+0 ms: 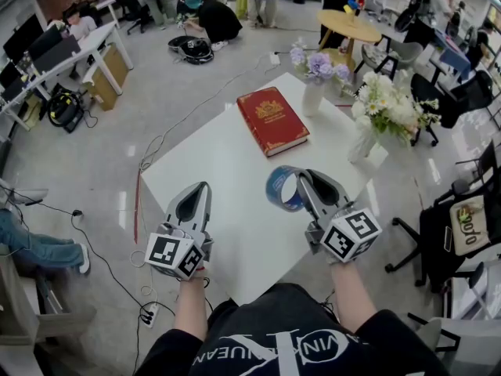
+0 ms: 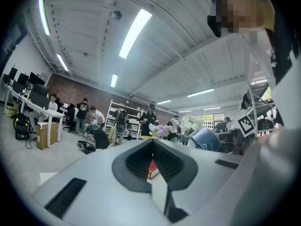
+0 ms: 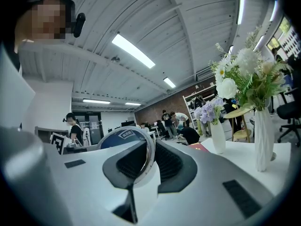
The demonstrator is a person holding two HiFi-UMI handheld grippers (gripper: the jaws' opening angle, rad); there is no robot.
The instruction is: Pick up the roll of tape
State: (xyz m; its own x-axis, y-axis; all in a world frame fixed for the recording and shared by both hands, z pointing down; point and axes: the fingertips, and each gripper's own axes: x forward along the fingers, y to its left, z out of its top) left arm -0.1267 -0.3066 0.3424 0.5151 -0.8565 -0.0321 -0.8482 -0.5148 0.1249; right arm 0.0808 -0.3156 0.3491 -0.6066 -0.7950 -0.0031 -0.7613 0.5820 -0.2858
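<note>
The roll of tape (image 1: pixel 282 187) is blue with a white core, and it hangs on edge just above the white table (image 1: pixel 227 171). My right gripper (image 1: pixel 302 182) is shut on the roll's wall, one jaw inside the ring and one outside. In the right gripper view the roll of tape (image 3: pixel 123 139) rises between the jaws of the right gripper (image 3: pixel 149 149). My left gripper (image 1: pixel 203 188) hovers level over the table's near left part, jaws together and empty. The left gripper view shows the left gripper (image 2: pixel 153 147) shut, with the roll of tape (image 2: pixel 207 139) off to its right.
A red book (image 1: pixel 272 120) lies at the table's far side. A vase of lilac flowers (image 1: pixel 313 92) and a vase of white flowers (image 1: pixel 364 141) stand at the far right corner. Office chairs (image 1: pixel 450 225) crowd the right. A power strip (image 1: pixel 149 313) and cables lie on the floor at the left.
</note>
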